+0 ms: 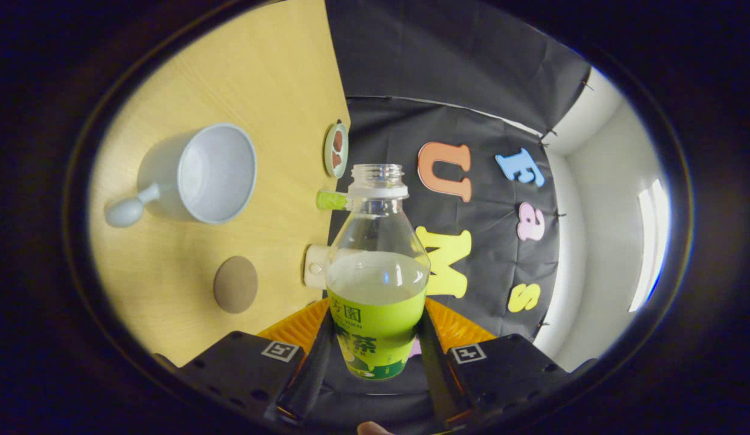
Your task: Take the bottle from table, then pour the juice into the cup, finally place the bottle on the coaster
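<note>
With the tool [375,353] clamped on the open bottle [376,272], tilt gradually toward the cup [206,174] at ten o'clock, avoiding spills.

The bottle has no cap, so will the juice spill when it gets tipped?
Probably: the bottle is open-topped, held between the gripper fingers. Being roughly half full, it likely needs a good tilt first. The smooth clear plastic may be slippery.

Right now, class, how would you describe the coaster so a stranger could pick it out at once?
Start at the pale wooden table beyond the jaws, which grip the bottle. Find the white cup lying there; the coaster sits apart from it, nearer the gripper. It is the flat, plain brown disc.
</note>
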The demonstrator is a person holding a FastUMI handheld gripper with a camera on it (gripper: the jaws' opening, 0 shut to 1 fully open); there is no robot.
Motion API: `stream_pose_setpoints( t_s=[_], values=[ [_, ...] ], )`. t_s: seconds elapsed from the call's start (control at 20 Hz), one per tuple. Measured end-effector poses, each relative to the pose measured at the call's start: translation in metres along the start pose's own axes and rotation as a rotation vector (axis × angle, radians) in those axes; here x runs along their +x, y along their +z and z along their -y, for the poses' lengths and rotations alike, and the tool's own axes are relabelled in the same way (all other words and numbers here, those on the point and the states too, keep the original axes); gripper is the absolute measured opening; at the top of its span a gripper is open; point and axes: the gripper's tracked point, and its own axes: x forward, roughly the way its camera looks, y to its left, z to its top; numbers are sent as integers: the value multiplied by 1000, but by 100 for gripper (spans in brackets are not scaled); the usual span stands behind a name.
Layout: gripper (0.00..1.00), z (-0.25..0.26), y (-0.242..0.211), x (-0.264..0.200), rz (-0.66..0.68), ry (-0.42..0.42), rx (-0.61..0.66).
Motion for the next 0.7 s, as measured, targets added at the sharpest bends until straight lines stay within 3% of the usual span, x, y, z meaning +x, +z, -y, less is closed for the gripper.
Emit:
stream_pose_setpoints(
  t_s=[0.15,0.4,0.7],
  values=[
    [77,7,-3,-2,15,10,197],
    [76,11,-17,-2,27,65,671],
    [77,4,-19,7,50,213,1209]
  ],
)
